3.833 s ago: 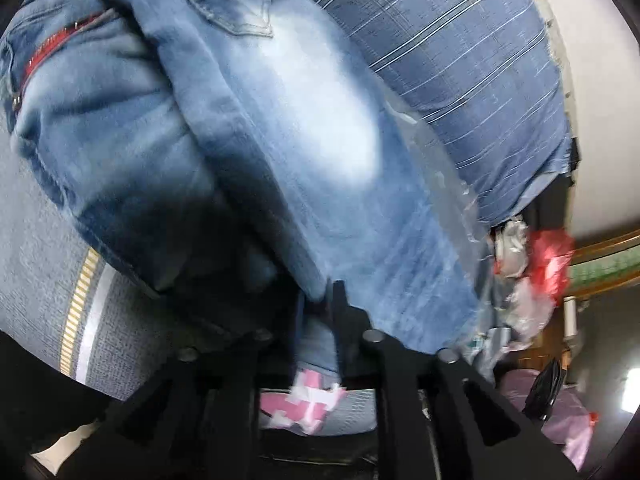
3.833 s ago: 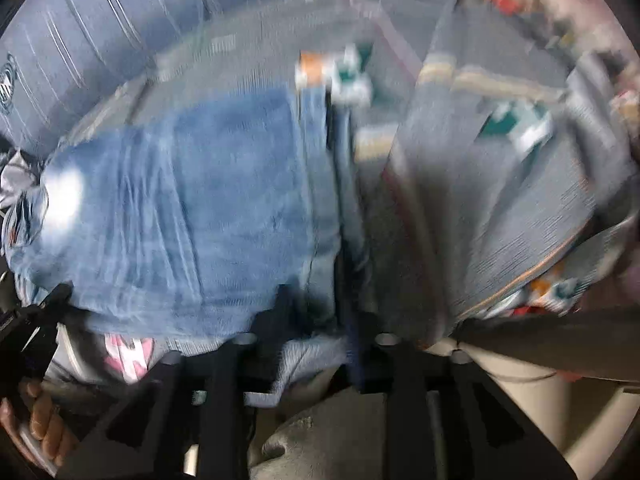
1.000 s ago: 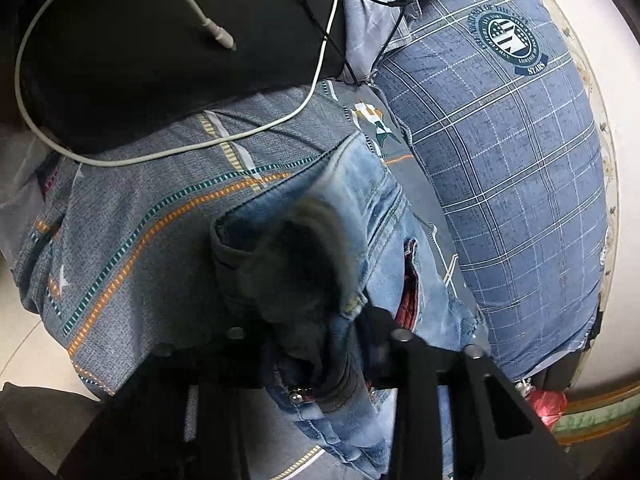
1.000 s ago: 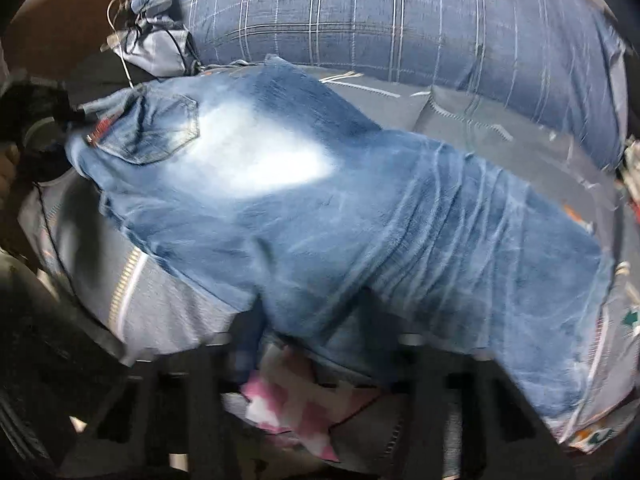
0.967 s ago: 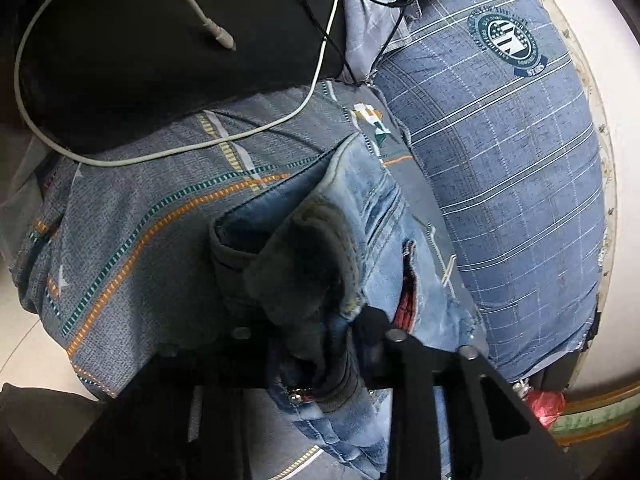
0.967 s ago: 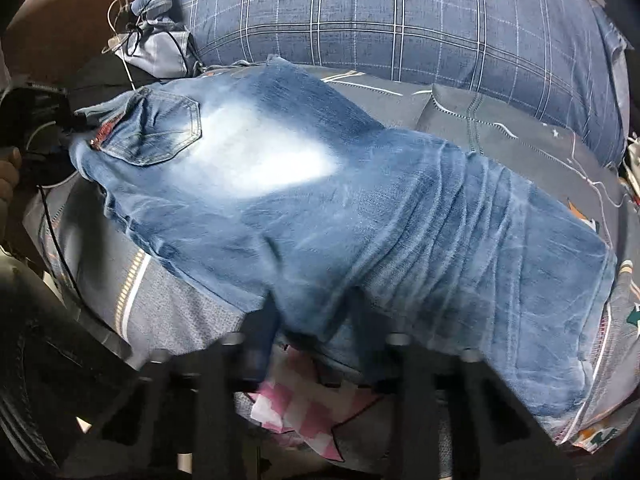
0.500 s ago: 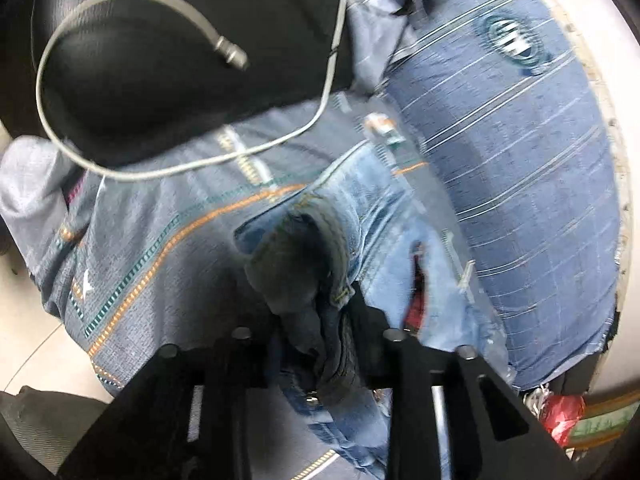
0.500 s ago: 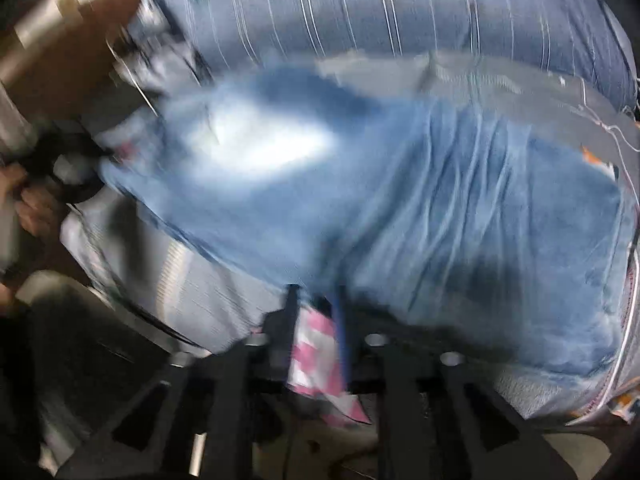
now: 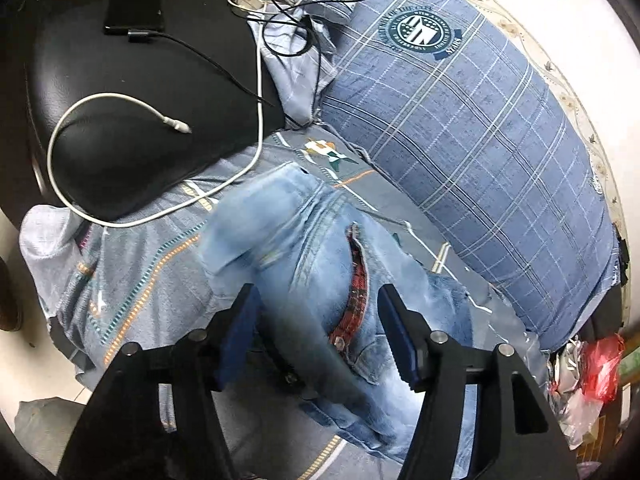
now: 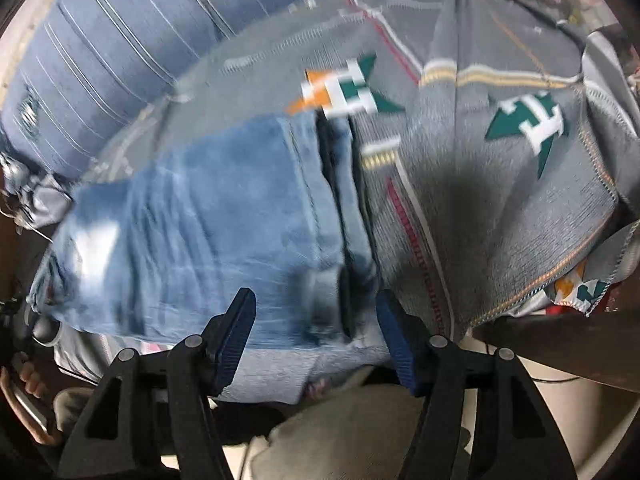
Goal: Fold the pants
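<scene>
The blue jeans lie folded on a grey patterned blanket. In the left wrist view I see their waist end, with a red plaid lining showing at the fly. My left gripper is open just above the waistband, holding nothing. In the right wrist view the jeans lie flat with the leg hems stacked at their right edge. My right gripper is open over the hem corner, holding nothing.
A blue plaid pillow lies behind the jeans. A black cushioned seat with a white cable, a black device and black cords sits at the left. Red plastic wrappers lie at the far right. The blanket hangs over the edge.
Both grippers have opened and let go of the jeans. The waistband dropped from my left gripper onto the blanket. My right gripper swung right, toward the hem end.
</scene>
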{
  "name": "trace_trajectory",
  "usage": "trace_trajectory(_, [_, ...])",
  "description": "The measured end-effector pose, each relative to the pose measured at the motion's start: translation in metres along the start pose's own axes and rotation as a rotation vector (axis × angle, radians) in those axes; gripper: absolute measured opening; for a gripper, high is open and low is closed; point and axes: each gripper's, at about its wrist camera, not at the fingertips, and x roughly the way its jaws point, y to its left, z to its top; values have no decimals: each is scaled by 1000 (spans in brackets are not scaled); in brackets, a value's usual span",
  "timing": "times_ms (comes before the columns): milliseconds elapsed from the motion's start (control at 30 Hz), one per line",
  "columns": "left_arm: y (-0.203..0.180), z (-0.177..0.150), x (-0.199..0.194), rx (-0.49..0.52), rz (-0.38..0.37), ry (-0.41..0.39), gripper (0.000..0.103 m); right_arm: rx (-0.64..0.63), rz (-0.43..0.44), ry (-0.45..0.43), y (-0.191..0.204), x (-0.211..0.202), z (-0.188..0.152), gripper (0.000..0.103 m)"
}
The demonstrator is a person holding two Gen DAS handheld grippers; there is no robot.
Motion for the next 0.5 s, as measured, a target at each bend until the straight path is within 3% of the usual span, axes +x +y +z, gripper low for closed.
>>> trace_trajectory(67, [4,1,5,-16,-7,31,63,-14,7,40,8,9,1,39])
trace_trajectory(133, [4,-1,7,-25,-9,47,63,-54,-44,72,16,20,1,13])
trace_trajectory(367, [6,0,-5,-14,17,-14,63,-95,-127,-58,32,-21,-9,7])
trace_trajectory(433, [6,0,-7,-21,-3,-26,63,-98,-151,-31,24,-17,-10,10])
trace_trajectory(500, [3,0,-8,-17,-42,-22,63,-107,-138,55,18,4,-7,18])
